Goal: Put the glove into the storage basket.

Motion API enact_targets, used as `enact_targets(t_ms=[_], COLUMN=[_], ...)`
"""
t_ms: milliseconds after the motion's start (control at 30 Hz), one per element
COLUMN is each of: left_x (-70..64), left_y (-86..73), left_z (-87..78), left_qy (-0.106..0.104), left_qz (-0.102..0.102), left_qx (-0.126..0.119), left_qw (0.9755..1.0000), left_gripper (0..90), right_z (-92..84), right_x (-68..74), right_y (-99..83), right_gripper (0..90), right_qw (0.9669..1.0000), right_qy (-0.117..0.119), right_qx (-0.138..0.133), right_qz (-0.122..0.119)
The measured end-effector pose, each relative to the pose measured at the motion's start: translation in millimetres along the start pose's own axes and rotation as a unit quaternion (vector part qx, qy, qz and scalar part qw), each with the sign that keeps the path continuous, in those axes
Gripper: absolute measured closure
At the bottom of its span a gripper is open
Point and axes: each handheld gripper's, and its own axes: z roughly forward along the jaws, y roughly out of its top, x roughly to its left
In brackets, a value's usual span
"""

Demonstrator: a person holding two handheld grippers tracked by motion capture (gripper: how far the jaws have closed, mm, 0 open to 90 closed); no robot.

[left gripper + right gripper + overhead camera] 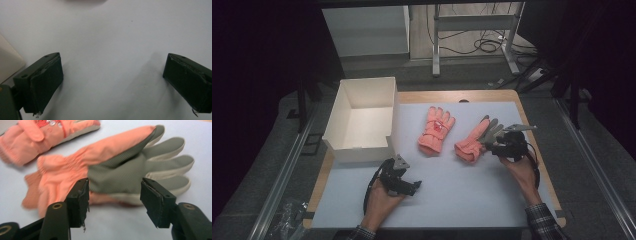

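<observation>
Where the right gripper [498, 146] is held just beside the palm-up glove [475, 139] on the right half of the tabletop [452, 200], its fingers [80, 200] are seen parted, with nothing pinched between them and the glove's edge lying just beyond their tips. The glove is judged light, soft and limp, likely to fold and droop when lifted; a hold is best taken at the thicker gathered cuff [47, 190] or across the grey textured palm [117, 173], where slipping is less probable. Its long axis is laid diagonally in the high view, the cuff toward the near left, the digits toward the far right. A second glove [436, 129] is laid back-up near it, apart. An open white box [362, 120] is placed at the far left. The left gripper [404, 184] is rested over bare tabletop, its fingers [42, 82] spread wide and empty.
</observation>
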Motion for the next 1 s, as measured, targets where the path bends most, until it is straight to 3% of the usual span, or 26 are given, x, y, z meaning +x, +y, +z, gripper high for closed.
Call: enact_targets(t_ms=[200, 333, 433, 567, 1000], left_x=[0.0, 0.0, 0.0, -0.1, 0.0], left_y=[0.0, 0.0, 0.0, 0.0, 0.0], left_z=[0.0, 0.0, 0.0, 0.0, 0.0], left_qy=[0.000, 0.000, 0.000, 0.000, 0.000], left_qz=[0.000, 0.000, 0.000, 0.000, 0.000], left_qx=[0.000, 0.000, 0.000, 0.000, 0.000], left_qw=[1.0000, 1.0000, 1.0000, 1.0000, 1.0000], left_gripper=[2.8, 2.8, 2.8, 2.8, 2.9], right_z=[19.2, 36.7, 43.4, 44.6, 26.7], right_x=[-9.1, -9.0, -3.1, 2.0, -3.3], right_y=[16.9, 19.7, 17.5, 17.1, 18.8], right_gripper=[42.4, 49.7, 65.7, 81.8, 86.7], right_qw=[0.9998, 0.9987, 0.9974, 0.9965, 0.9995], right_qy=[-0.009, -0.023, -0.053, -0.065, -0.017], right_qx=[0.009, 0.043, 0.048, 0.052, 0.021], right_qz=[0.017, 0.014, 0.005, -0.001, 0.016])
